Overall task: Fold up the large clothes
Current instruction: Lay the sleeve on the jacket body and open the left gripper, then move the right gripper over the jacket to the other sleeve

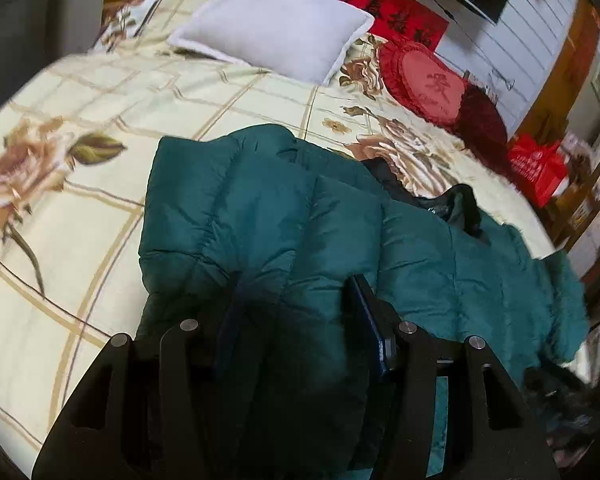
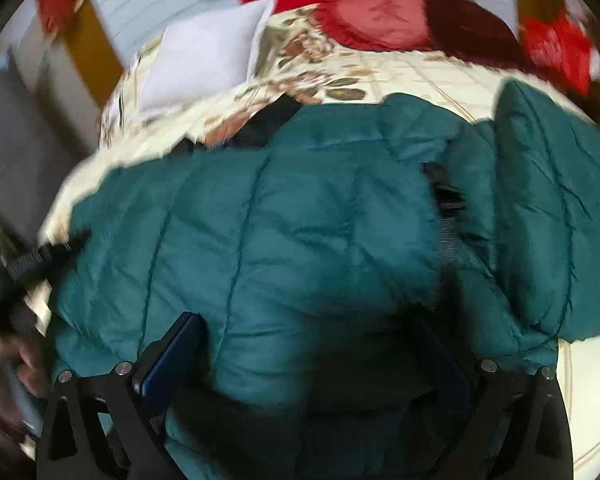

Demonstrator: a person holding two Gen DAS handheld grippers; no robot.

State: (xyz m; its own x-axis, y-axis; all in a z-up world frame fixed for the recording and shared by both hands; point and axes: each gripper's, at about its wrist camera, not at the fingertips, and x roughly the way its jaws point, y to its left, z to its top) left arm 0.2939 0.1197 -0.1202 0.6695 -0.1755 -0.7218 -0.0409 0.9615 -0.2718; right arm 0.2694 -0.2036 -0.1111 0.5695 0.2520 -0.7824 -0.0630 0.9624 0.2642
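A teal quilted puffer jacket (image 1: pixel 260 208) lies spread across the bed, its black lining (image 1: pixel 452 200) showing at the far edge. My left gripper (image 1: pixel 298 312) is shut on a thick fold of it, the padding bulging between the blue pads. In the blurred right wrist view the jacket (image 2: pixel 300 208) fills the middle, and my right gripper (image 2: pixel 312 344) holds a puffy bunch of it between widely set fingers (image 2: pixel 176 352). The far finger is lost in shadow. A hand (image 2: pixel 4 368) shows at the left edge.
The bed has a cream floral cover (image 1: pixel 100 100). A white pillow (image 1: pixel 276 20), a red heart cushion (image 1: pixel 428 80) and a dark red cushion (image 1: pixel 482 116) lie at its head. A red bag (image 1: pixel 536 168) stands beside the bed on the right.
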